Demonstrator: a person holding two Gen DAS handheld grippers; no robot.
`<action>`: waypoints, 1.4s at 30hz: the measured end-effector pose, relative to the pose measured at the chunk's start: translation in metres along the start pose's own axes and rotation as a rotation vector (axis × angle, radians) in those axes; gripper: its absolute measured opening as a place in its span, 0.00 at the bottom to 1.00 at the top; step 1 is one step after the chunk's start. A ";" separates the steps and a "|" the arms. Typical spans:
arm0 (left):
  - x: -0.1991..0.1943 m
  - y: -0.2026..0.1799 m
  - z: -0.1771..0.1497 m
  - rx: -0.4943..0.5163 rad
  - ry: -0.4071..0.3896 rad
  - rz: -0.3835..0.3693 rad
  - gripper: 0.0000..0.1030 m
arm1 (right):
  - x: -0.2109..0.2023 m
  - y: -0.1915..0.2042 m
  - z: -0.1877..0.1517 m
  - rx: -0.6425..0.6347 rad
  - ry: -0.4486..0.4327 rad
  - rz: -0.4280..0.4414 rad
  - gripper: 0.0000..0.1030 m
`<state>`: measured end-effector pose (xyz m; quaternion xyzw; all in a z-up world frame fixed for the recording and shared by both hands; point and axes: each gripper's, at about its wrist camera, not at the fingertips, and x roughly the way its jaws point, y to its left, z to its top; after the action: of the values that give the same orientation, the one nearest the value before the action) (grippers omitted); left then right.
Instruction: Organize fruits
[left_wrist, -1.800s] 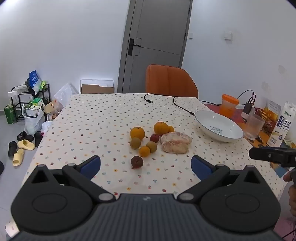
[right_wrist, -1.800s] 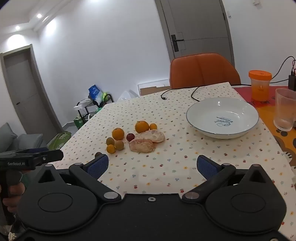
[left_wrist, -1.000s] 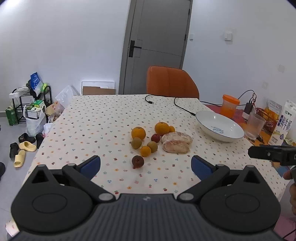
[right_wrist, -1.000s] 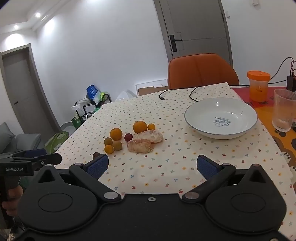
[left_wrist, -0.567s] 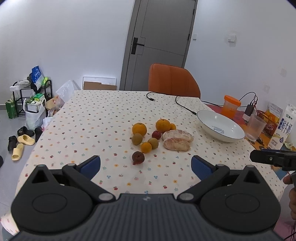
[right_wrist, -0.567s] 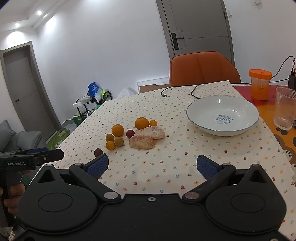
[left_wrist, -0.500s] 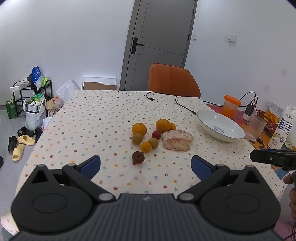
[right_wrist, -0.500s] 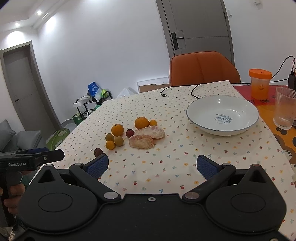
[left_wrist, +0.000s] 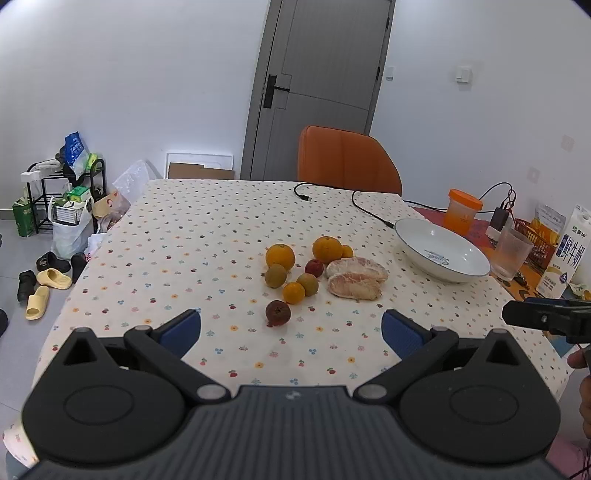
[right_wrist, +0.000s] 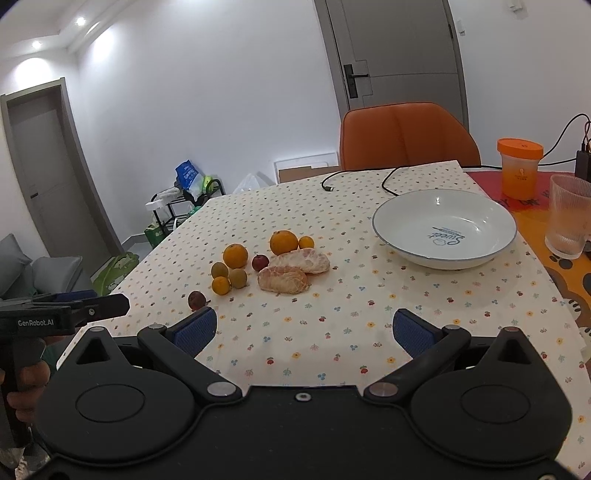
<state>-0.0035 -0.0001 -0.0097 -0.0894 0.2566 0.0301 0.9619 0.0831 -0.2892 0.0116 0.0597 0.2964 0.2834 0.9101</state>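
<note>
A cluster of fruit lies mid-table: two oranges (left_wrist: 280, 255) (right_wrist: 283, 242), small tangerines (left_wrist: 293, 292), greenish round fruits (left_wrist: 275, 275), a red plum (left_wrist: 314, 266), two peeled pomelo pieces (left_wrist: 356, 278) (right_wrist: 283, 279) and a dark red fruit (left_wrist: 277, 313) (right_wrist: 196, 299) nearest the front. An empty white bowl (left_wrist: 441, 255) (right_wrist: 443, 227) stands to the right of them. My left gripper (left_wrist: 291, 328) hangs open above the table's near edge, short of the dark fruit. My right gripper (right_wrist: 302, 326) is open too, nothing between its blue pads (right_wrist: 195, 329).
An orange chair (left_wrist: 347, 160) stands at the far side. A black cable (left_wrist: 332, 195) trails across the cloth. An orange-lidded jar (right_wrist: 519, 168), a ribbed glass (right_wrist: 569, 216) and a milk carton (left_wrist: 565, 254) crowd the right edge. A shoe rack (left_wrist: 62, 195) stands on the floor, left.
Both grippers have drifted slightly forward and higher over the table; the fruit looks a little nearer. Jaws stay open, and nothing on the table has moved.
</note>
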 end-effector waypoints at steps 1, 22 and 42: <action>-0.001 0.000 0.000 0.001 -0.002 0.000 1.00 | 0.000 0.000 0.000 0.001 0.003 -0.001 1.00; -0.001 0.002 0.000 -0.004 0.001 0.009 1.00 | -0.002 -0.002 -0.002 0.001 0.001 -0.007 1.00; 0.005 0.002 0.003 0.005 -0.016 0.014 1.00 | 0.004 -0.002 0.004 -0.006 -0.037 0.029 1.00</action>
<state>0.0022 0.0026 -0.0101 -0.0849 0.2494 0.0369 0.9640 0.0890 -0.2881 0.0118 0.0666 0.2779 0.2960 0.9114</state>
